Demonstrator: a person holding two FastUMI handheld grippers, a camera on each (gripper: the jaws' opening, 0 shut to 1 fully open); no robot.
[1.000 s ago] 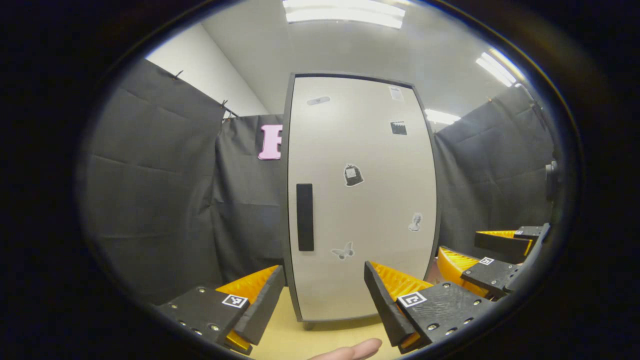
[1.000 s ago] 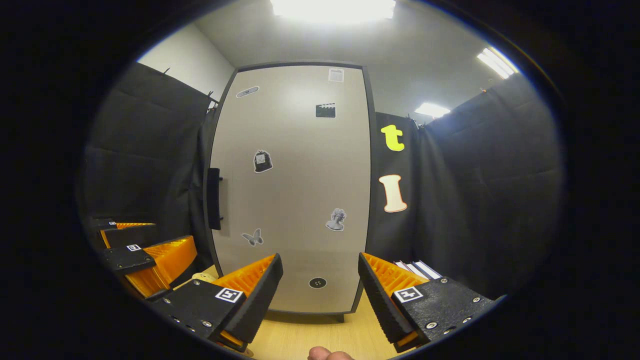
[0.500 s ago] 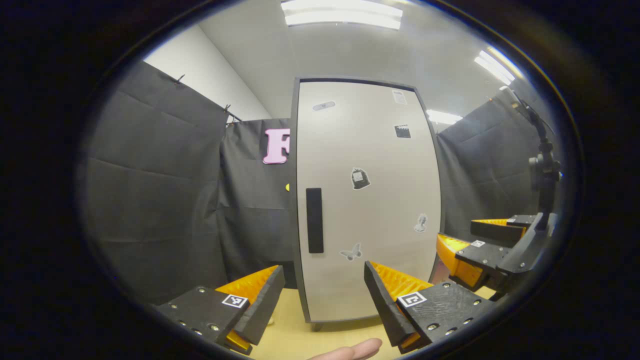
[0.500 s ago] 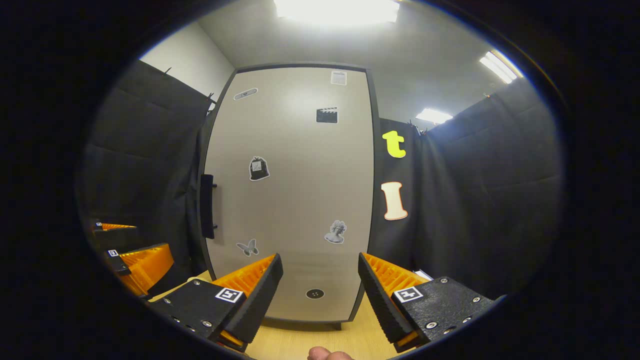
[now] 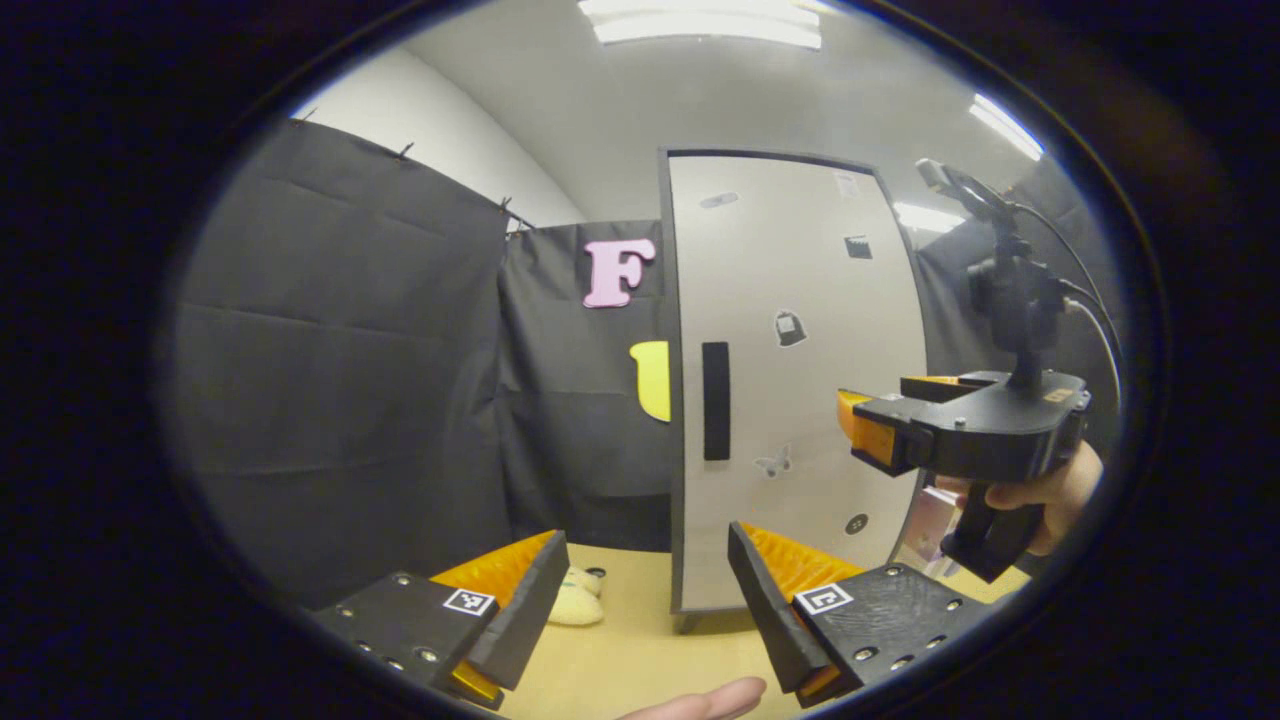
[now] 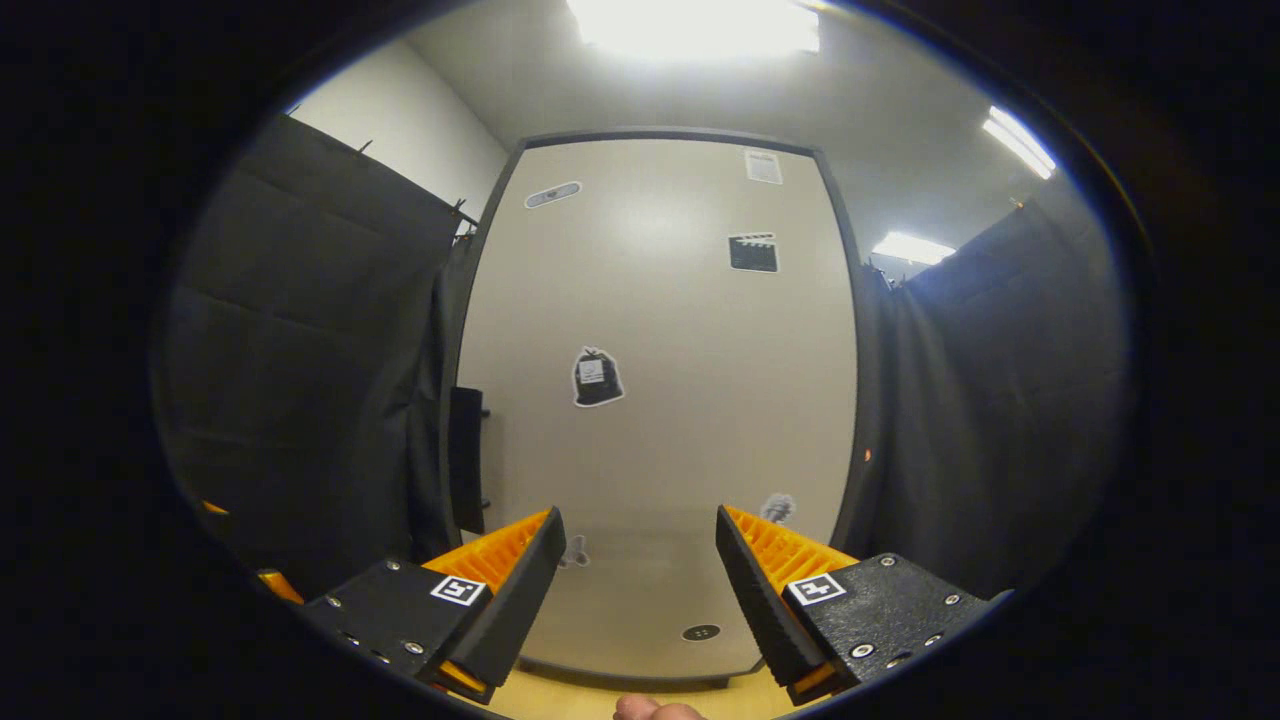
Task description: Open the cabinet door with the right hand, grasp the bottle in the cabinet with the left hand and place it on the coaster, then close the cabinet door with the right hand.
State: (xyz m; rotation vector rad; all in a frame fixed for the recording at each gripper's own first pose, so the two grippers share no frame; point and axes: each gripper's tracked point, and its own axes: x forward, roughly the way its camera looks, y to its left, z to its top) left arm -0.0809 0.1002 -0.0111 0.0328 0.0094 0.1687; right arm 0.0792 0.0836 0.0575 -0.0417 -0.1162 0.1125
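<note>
Cabinet door [image 6: 660,400] shut, right hand-held gripper [image 6: 640,570] wide apart just in front of it, right of the handle [image 6: 466,460]. Left hand-held gripper [image 5: 645,590] also wide, empty, farther back over the table [image 5: 630,640]

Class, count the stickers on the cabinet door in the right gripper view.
6: plaster top left, paper top right, clapperboard below it, bag mid-door, bust and butterfly low, partly behind the fingers. The bottom dot is unclear.
</note>
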